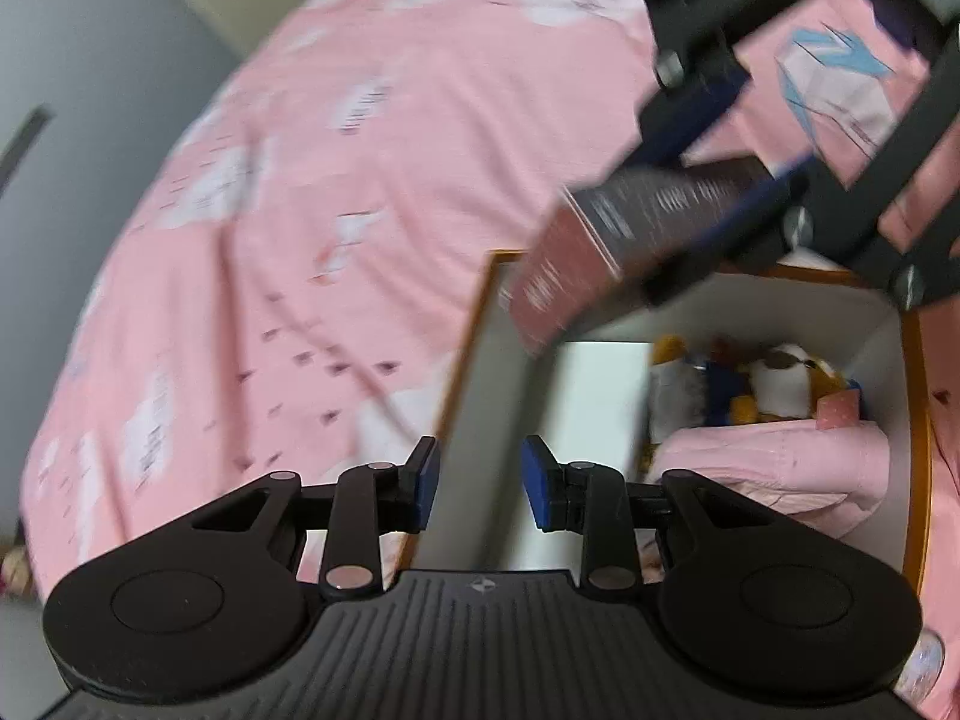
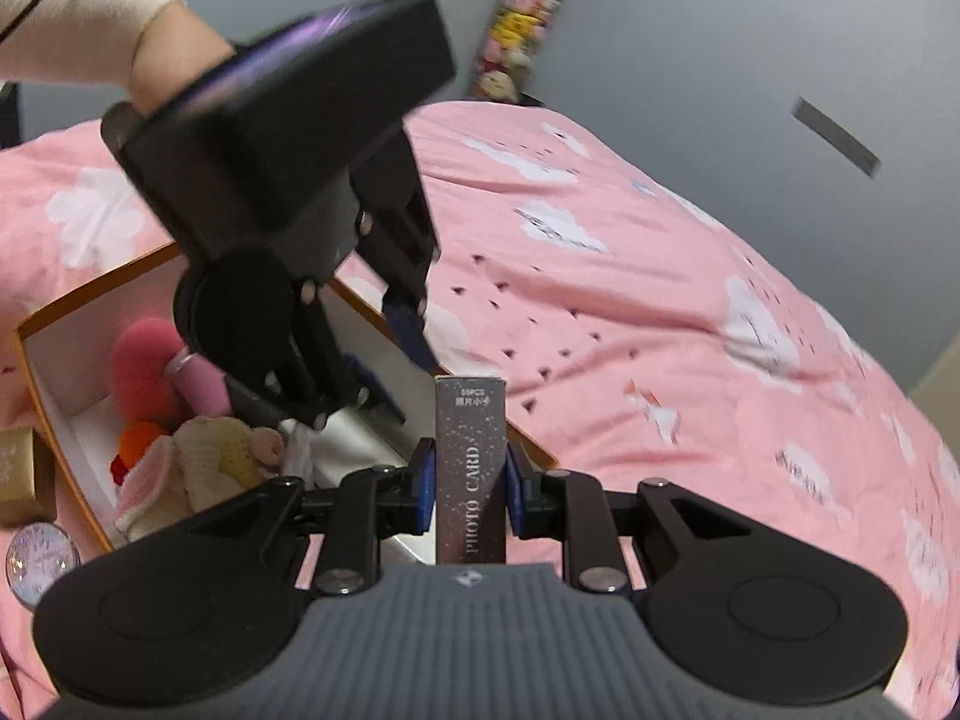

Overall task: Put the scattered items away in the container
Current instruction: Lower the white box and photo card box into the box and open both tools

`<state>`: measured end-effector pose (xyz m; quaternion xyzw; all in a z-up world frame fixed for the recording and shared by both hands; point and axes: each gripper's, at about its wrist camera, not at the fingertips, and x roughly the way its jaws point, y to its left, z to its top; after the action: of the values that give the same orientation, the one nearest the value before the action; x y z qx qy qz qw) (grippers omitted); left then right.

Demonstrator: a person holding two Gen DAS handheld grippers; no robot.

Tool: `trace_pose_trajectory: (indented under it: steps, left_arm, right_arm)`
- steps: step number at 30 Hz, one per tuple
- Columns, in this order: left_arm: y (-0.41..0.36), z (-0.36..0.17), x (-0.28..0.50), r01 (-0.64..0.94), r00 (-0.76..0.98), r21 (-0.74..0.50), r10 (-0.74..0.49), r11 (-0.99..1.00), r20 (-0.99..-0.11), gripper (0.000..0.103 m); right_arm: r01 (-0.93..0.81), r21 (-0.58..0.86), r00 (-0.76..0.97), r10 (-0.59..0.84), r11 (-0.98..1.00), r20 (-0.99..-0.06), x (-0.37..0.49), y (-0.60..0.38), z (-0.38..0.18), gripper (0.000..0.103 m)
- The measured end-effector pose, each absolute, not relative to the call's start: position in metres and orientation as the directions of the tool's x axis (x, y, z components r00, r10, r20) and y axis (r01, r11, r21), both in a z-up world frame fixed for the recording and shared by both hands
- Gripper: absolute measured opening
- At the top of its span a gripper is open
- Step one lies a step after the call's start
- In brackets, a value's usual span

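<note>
Carrying the photo card box (image 2: 471, 468) clamped in the right tool (image 2: 468, 495), poised above the near rim of the container (image 1: 474, 324) on the pink bed (image 2: 660, 312); left tool (image 1: 480, 483) held apart, straddling that container wall, gripping nothing; best lowered over the bare white floor beside the plush toys (image 1: 774, 384); released only once past the rim.

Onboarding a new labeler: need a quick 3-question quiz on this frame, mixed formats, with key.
1. True or false: the right claw is shut on the photo card box.
2. The left claw is: A) open, straddling the container wall; B) shut on a plush toy; C) out of view.
3. Fill in: the container sits on a ____ bedsheet.

Key: 1 true; 2 A; 3 pink.
</note>
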<state>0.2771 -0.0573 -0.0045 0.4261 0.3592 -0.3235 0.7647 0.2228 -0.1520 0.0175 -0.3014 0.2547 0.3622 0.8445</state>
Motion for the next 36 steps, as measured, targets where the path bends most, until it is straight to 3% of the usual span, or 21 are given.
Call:
trace_pose_trajectory:
  steps: [8,18,29,36]
  left_arm:
    - [-0.024,0.011,0.259,0.665,0.556,0.365,-0.106,0.652,-0.824,0.036]
    - [0.01,0.003,0.24,0.537,0.51,0.278,-0.044,0.797,-0.859,0.036]
    - [0.027,0.01,0.219,0.471,0.517,0.2,-0.086,0.859,-0.852,0.036]
    - [0.034,0.004,0.209,0.442,0.511,0.15,-0.111,0.884,-0.853,0.036]
  right_arm:
    - [-0.825,-0.506,0.559,0.49,0.251,-0.669,0.215,-0.116,-0.009,0.025]
    - [-0.777,-0.629,0.57,0.394,-0.026,-0.721,0.235,-0.077,-0.057,0.025]
    - [-0.78,-0.616,0.56,0.318,-0.109,-0.766,0.247,-0.07,-0.088,0.026]
    - [-0.836,-0.546,0.511,0.296,-0.047,-0.807,0.247,-0.076,-0.08,0.033]
